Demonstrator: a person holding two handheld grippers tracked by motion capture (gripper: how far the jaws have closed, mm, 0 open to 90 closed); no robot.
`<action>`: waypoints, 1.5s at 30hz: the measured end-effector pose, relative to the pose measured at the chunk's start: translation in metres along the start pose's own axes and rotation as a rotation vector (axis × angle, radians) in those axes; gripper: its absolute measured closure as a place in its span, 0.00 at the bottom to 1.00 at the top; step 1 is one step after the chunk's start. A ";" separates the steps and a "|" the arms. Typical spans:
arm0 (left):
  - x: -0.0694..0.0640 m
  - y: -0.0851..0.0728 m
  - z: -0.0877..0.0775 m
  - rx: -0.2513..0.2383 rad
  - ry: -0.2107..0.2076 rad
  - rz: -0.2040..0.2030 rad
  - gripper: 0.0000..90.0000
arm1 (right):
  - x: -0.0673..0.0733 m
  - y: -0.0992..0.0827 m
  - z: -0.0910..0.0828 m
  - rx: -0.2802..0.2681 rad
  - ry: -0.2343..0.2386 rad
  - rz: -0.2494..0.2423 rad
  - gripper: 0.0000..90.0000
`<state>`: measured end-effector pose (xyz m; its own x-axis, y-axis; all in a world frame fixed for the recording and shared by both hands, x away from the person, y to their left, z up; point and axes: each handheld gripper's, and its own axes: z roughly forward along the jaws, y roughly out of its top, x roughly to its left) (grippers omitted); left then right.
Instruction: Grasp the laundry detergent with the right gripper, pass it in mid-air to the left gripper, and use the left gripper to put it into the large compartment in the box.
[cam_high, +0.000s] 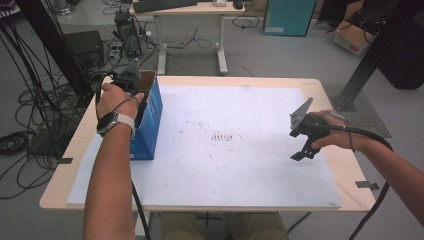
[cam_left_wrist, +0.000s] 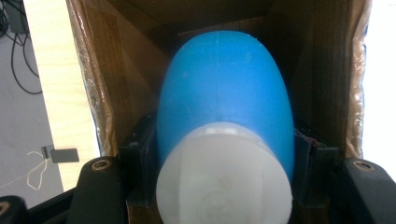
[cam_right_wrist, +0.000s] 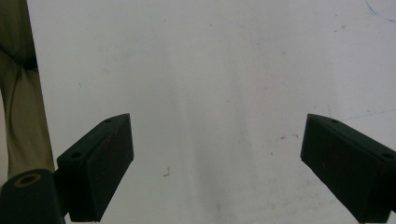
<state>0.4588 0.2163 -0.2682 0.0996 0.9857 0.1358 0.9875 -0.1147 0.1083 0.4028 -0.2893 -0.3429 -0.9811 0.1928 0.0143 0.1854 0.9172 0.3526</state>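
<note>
Left gripper view: left gripper (cam_left_wrist: 224, 186) pinches a blue bottle (cam_left_wrist: 224, 98) with white cap (cam_left_wrist: 224, 182), inside the box (cam_left_wrist: 107, 93).
Bottle risk: smooth sides; it might slip or catch the cardboard wall.
Right gripper (cam_right_wrist: 217, 168): spread, empty, above the white sheet (cam_right_wrist: 210, 70).
Box risk: unsteadied, the carton could tip.

— Where's the box (cam_high: 150, 117)?
— At the table's (cam_high: 280, 82) left edge, on the mat (cam_high: 240, 165) — the bottle (cam_left_wrist: 224, 107) sits inside it, between the left gripper's (cam_left_wrist: 224, 154) jaws.
— And the right gripper (cam_high: 303, 150)?
— Over the mat's right side, well apart.
</note>
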 end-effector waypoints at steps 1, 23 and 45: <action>0.000 0.000 0.000 0.000 0.001 0.000 0.42 | 0.000 0.000 0.000 0.001 0.000 -0.003 0.10; 0.000 0.000 0.000 0.006 0.002 -0.007 0.42 | 0.003 -0.002 0.000 0.018 0.004 0.014 0.10; -0.002 0.001 0.000 0.014 0.004 0.002 0.42 | 0.002 0.000 0.002 0.015 0.007 -0.003 0.10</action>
<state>0.4591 0.2145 -0.2679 0.1016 0.9850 0.1398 0.9889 -0.1153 0.0941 0.4010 -0.2881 -0.3450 -0.9819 0.1882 0.0198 0.1837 0.9228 0.3387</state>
